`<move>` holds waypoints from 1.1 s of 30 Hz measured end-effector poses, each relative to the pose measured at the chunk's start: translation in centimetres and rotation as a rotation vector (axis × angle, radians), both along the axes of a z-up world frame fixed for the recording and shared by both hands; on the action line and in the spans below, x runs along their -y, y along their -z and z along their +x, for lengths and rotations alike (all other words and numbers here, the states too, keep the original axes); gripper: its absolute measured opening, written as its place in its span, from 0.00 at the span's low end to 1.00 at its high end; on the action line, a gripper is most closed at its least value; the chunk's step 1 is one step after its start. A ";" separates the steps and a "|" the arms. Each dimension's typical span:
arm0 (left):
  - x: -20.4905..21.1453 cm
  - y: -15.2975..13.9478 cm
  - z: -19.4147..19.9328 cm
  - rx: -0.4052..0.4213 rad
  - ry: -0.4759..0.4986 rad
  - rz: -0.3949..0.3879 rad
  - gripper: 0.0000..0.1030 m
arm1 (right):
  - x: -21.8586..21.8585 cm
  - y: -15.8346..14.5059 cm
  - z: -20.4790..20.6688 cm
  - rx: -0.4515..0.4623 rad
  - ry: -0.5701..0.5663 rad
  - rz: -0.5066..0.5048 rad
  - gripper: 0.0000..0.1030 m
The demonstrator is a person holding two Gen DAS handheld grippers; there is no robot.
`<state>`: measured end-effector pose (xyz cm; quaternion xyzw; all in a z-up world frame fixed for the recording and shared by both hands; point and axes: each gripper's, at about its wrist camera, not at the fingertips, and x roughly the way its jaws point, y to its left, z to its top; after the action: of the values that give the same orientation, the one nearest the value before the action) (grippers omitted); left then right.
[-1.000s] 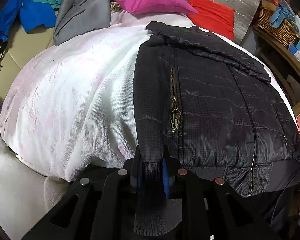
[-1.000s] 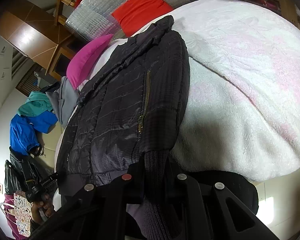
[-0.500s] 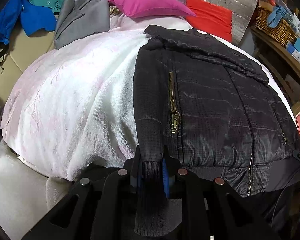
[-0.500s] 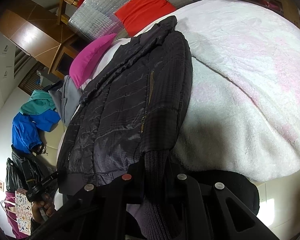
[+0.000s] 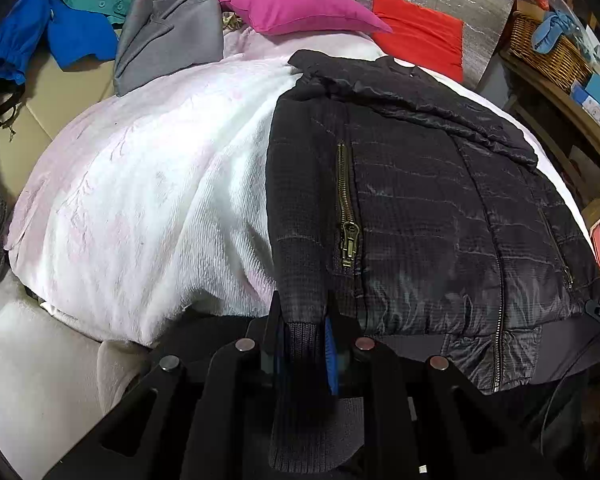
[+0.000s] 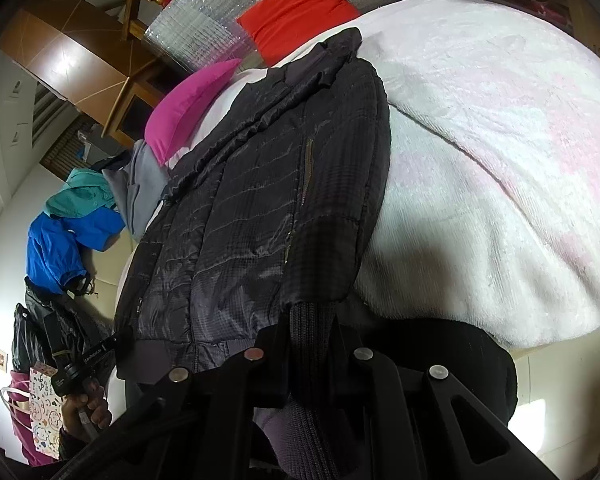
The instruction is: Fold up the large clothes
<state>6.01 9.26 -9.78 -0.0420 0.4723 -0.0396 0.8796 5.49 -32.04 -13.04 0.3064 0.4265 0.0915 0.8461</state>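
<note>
A black quilted jacket (image 5: 432, 216) lies front up on a white and pink blanket (image 5: 140, 200), collar toward the pillows. My left gripper (image 5: 304, 332) is shut on the ribbed cuff (image 5: 300, 344) of the jacket's left sleeve at the near edge of the bed. In the right wrist view the same jacket (image 6: 268, 208) lies on the blanket (image 6: 500, 160). My right gripper (image 6: 312, 344) is shut on the other sleeve's ribbed cuff (image 6: 312, 332). Both sleeves run straight along the jacket's sides.
A magenta pillow (image 5: 296, 8) and a red pillow (image 5: 420, 36) lie at the bed's head. A grey garment (image 5: 168, 36) and blue and teal clothes (image 5: 72, 20) lie at the far left. A wicker basket (image 5: 548, 52) stands on a shelf at the right.
Both grippers have drawn back slightly with the cuffs. The jacket sits a little farther from the cameras and its sleeves look straighter.
</note>
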 end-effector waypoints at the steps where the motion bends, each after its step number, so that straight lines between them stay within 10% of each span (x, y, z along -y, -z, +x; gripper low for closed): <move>1: 0.0 0.0 0.0 0.001 0.002 0.002 0.17 | 0.1 0.0 0.0 0.000 0.000 0.002 0.13; 33: -0.1 0.0 -0.1 0.010 -0.002 -0.010 0.17 | 2.1 -0.3 1.1 0.016 -0.055 0.031 0.13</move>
<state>5.90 9.35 -9.77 -0.0465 0.4676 -0.0413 0.8817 6.61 -34.13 -12.75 0.3071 0.4265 0.1239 0.8417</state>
